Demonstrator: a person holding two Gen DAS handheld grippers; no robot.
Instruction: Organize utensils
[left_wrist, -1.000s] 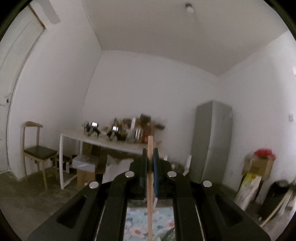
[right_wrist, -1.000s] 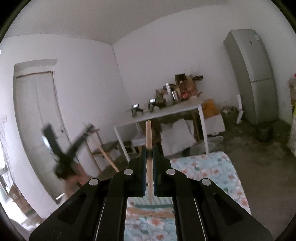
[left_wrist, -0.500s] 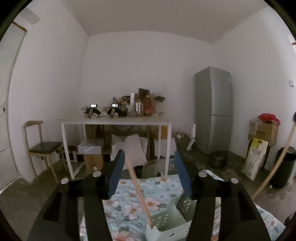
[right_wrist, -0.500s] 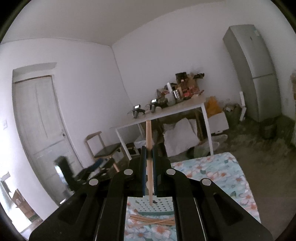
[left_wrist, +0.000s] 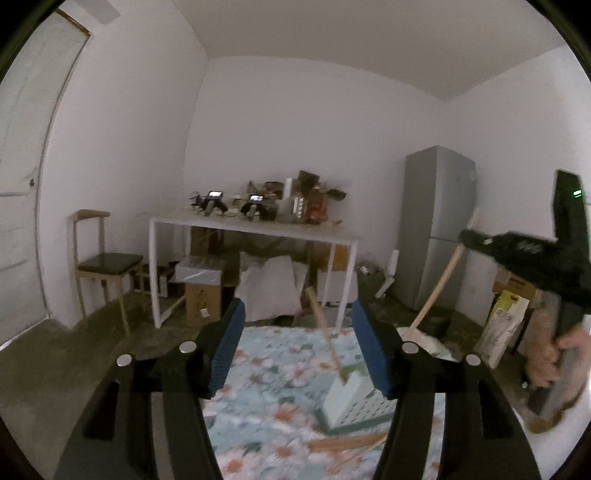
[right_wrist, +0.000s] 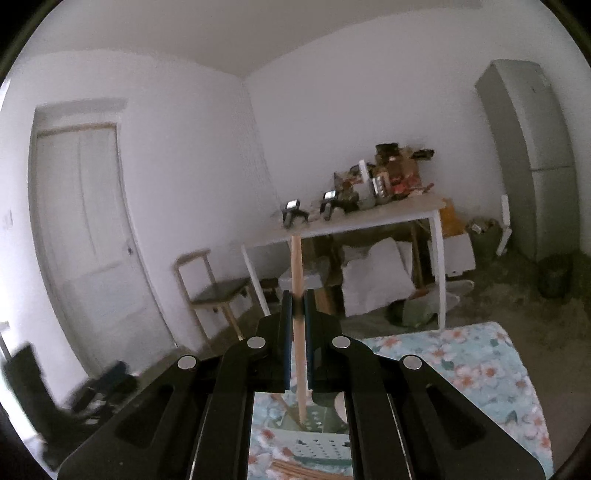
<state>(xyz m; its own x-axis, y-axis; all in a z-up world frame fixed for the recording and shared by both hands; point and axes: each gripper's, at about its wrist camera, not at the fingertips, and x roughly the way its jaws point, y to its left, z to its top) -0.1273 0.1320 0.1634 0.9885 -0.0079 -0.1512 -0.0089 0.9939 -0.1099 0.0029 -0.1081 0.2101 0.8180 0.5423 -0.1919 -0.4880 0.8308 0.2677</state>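
My left gripper (left_wrist: 297, 345): jaws apart, gripping nothing.
My right gripper (right_wrist: 298, 341): clamped on a thin wooden chopstick (right_wrist: 297, 280).
Pale green perforated plastic holder (left_wrist: 356, 400): on floral cloth (left_wrist: 266, 373), another wooden chopstick (left_wrist: 325, 332) leaning inside.

Spare home room: fridge (left_wrist: 437, 225), wooden chair (left_wrist: 105, 262), cluttered white table (left_wrist: 255, 225) (boxes beneath), panelled door (right_wrist: 88, 236).

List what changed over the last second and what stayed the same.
The left gripper let go of its chopstick, which now leans in the perforated holder between open, untouching pads. The right gripper swung in over the holder.

Unchanged: the right gripper stays shut on its chopstick; loose chopsticks still lie on the floral cloth.
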